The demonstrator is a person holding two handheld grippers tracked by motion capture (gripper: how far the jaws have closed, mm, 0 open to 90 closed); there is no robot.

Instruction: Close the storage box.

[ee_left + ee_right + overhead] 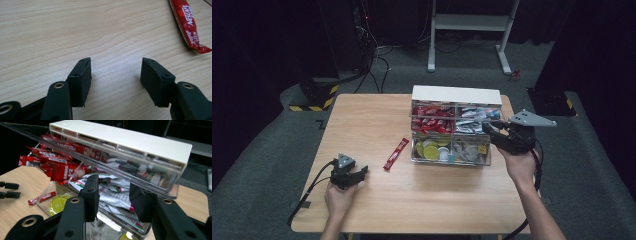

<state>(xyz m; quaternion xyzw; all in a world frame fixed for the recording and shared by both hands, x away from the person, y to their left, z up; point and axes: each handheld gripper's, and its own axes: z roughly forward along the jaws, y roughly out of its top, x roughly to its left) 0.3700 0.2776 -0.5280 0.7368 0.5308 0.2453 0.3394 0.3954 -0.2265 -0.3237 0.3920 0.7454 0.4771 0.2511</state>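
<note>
A clear organiser with a white top (456, 94) (125, 140) stands at the table's far middle. It holds red sachets, white sachets and yellow pods (430, 150). One red sachet (395, 154) (190, 25) (41, 198) lies loose on the wood to its left. My left gripper (362, 172) (116, 67) rests low over bare wood near the front left, open, with nothing between its jaws. My right gripper (486, 126) (112, 185) is at the organiser's right end. Its jaws stand apart against the clear front, under a tilted clear panel; whether the pads press on plastic is unclear.
The wooden table (362, 115) ends close behind the organiser and just right of it. A white stand (472, 22) and cables lie on the grey floor beyond. Black-and-yellow striped blocks (314, 102) sit off the far left corner.
</note>
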